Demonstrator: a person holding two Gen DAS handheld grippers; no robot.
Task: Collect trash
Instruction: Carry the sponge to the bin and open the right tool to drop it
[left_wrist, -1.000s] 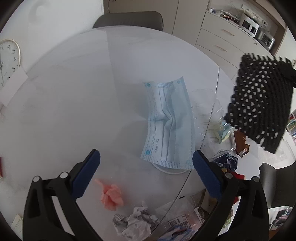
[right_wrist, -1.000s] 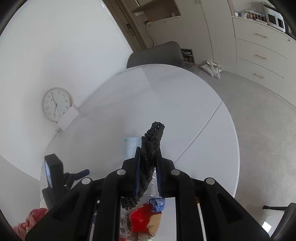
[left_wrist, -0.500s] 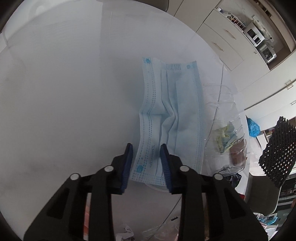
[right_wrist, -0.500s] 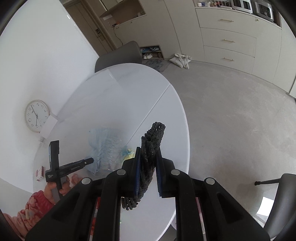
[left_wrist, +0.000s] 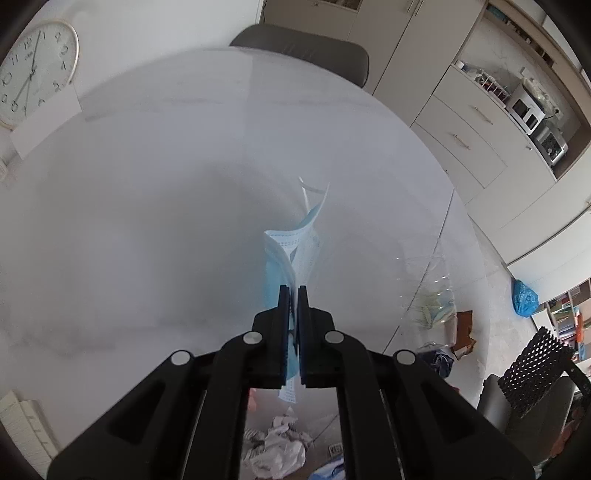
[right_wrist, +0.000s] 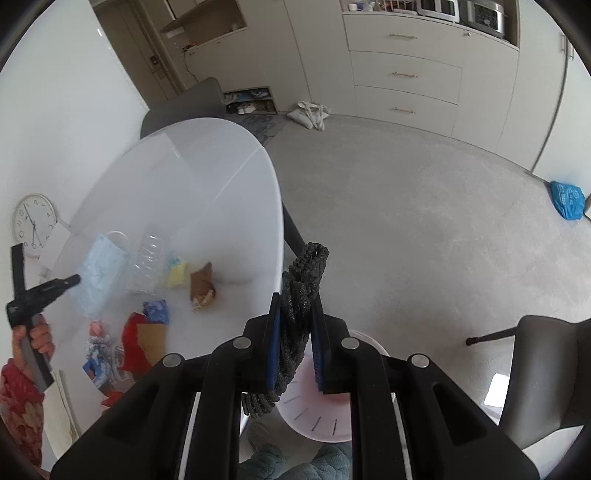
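My left gripper (left_wrist: 293, 291) is shut on a light blue face mask (left_wrist: 291, 251), which hangs crumpled between the pads above the white round table (left_wrist: 147, 221). The right wrist view shows the same mask (right_wrist: 99, 269) held up by the left gripper (right_wrist: 72, 280) in a person's hand. My right gripper (right_wrist: 295, 299) is shut on a black foam mesh sleeve (right_wrist: 303, 273), out past the table's edge over the floor. Under it stands a white bin (right_wrist: 314, 421) with a pink inside. The left wrist view has the mesh (left_wrist: 532, 369) at its lower right.
Trash lies on the near part of the table: crumpled paper (left_wrist: 277, 446), a clear plastic container (left_wrist: 432, 295), a brown wrapper (right_wrist: 201, 284), a red packet (right_wrist: 138, 332). A grey chair (left_wrist: 306, 48) stands behind the table, another chair (right_wrist: 546, 373) at the right. A blue bag (right_wrist: 567, 199) lies on the floor.
The left gripper came down on the flat mask, shut on its edge and lifted it off the table. The right gripper carried the black mesh from over the table out over the floor.
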